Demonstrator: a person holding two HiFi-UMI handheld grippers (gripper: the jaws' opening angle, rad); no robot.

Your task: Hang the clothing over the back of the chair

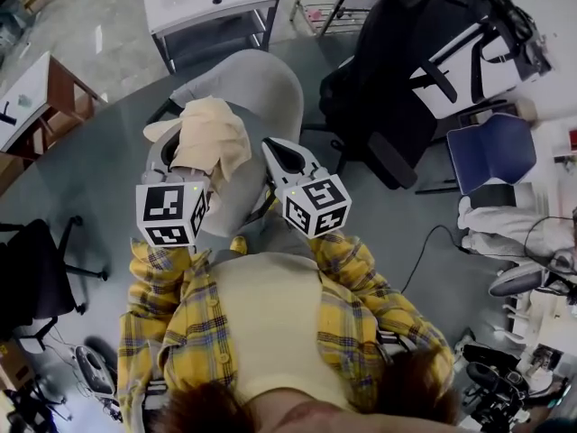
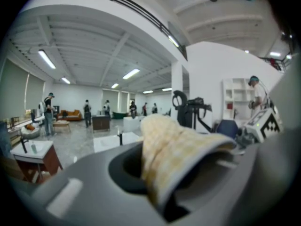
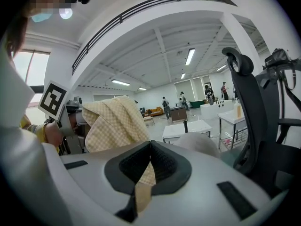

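– Closest in the head view are my own plaid sleeves [image 1: 162, 305], reaching forward. Beyond them the grey chair [image 1: 257, 84] fills the middle of the floor, straight ahead of me and lower than my tools.

– And the clothing?

– It's up in the air between me and the chair. The clothing [image 1: 212, 138], a pale yellow checked piece, hangs bunched over the chair's left side as I look down. I can't tell whether it touches the chair.

– What's holding it?

– Both tools. My left gripper [image 2: 157, 192] is clamped on a thick fold and carries most of the bulk. My right gripper [image 3: 148, 159] is pinched tight on a thin strip of the same fabric, with the rest heaped off to its left.

– So which way does it lie?

– Its long axis runs from one gripper to the other, across the chair rather than along it. The two hands sit about level, neither clearly nearer. From the right gripper view the chair's rounded grey top shows just past the jaws, to the right.

– What does the next move turn on?

– I judge it's carrying both ends forward over that top edge, and spreading the left-hand bunch so it drapes.
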